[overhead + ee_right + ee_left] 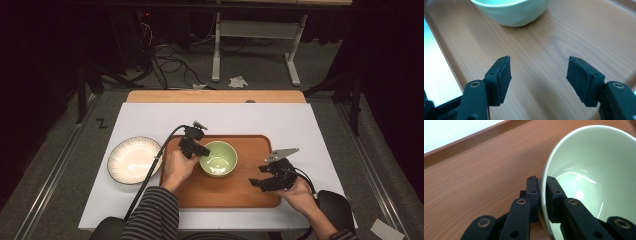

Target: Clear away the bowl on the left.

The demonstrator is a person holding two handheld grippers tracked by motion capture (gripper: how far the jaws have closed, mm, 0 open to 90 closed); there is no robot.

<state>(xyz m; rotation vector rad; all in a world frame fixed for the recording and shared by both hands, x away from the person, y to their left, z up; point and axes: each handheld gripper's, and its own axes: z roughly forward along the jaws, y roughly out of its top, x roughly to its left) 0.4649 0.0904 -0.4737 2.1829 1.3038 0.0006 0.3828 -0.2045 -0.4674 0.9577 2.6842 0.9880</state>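
Note:
A pale green bowl (219, 159) stands on the wooden tray (250, 192), left of the tray's middle. My left gripper (200, 150) is at the bowl's left rim. In the left gripper view its jaws (542, 181) straddle the rim of the bowl (594, 170), one pad outside and one inside, pressed against the wall. My right gripper (257, 175) hovers over the right part of the tray. Its jaws (539, 72) stand wide apart with only bare tray wood (544, 45) between them, and the bowl (511, 12) lies a little ahead of them.
A white ribbed plate (134, 160) sits on the white table mat left of the tray. The tray's raised edge (461, 142) runs close behind the bowl. Beyond the table are a floor with cables and a metal stand.

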